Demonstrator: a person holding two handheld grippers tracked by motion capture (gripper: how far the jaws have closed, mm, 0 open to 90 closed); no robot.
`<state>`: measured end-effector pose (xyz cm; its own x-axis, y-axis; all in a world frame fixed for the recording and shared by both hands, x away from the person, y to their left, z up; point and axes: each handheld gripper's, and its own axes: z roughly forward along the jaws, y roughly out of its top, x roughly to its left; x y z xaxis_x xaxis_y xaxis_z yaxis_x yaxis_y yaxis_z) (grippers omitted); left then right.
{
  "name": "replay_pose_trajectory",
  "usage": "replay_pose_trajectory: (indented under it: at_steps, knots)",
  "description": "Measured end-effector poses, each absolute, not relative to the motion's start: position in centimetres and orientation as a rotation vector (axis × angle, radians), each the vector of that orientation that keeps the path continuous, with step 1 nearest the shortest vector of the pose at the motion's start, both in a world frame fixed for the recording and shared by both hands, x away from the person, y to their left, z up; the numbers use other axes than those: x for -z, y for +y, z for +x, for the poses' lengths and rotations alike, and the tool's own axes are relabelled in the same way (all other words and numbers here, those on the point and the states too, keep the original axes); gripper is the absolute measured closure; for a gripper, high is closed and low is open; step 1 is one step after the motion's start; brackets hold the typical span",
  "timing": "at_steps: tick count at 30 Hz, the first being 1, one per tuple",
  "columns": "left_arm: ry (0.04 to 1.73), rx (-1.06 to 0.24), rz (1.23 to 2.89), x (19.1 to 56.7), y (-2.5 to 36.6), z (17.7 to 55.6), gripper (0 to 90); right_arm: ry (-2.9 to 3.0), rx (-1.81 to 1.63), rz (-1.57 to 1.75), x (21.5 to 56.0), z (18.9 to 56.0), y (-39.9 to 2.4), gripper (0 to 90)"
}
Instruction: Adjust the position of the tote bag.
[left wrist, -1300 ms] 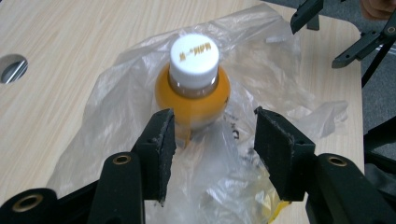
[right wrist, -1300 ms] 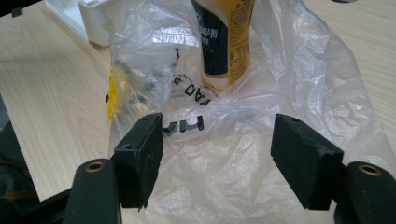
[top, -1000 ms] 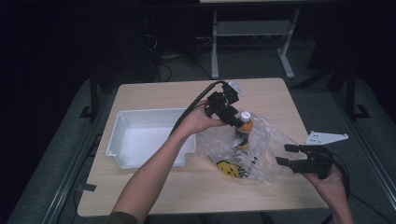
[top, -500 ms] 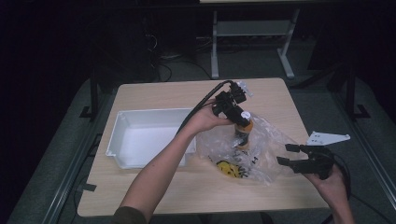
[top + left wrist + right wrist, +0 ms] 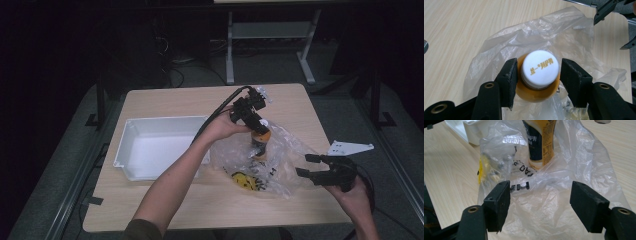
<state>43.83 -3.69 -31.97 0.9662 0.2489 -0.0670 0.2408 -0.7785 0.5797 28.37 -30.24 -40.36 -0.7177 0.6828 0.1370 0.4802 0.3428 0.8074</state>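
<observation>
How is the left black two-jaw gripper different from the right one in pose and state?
The left gripper points down over the white-capped orange bottle, jaws either side of its neck, closing in; the right gripper lies level, jaws wide, nothing between.
The left is above the clear plastic bag; the right is beside it.
Both are black.

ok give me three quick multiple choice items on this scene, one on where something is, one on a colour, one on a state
1. Where is the white tray?
A. left of the plastic bag
B. on the floor
C. inside the bag

2. What colour is the bottle's cap?
A. red
B. white
C. green

3. How is the right claw?
A. shut on the tray
C. open, holding nothing
B. shut on the cap

Key: 1 A, in the high view the tray lies left of the bag on the table. 2 B, the left gripper view shows a white cap. 3 C, its jaws stand apart in front of the bag.
</observation>
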Motion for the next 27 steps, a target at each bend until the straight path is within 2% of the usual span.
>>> replay_pose_trajectory:
  at_steps: [27]
  knots:
    - [0.328, -0.048, 2.513, 31.86, -4.09, 43.7, 56.7, 2.399, -1.301, 1.056, 40.66, 28.45, -29.85, 32.2]
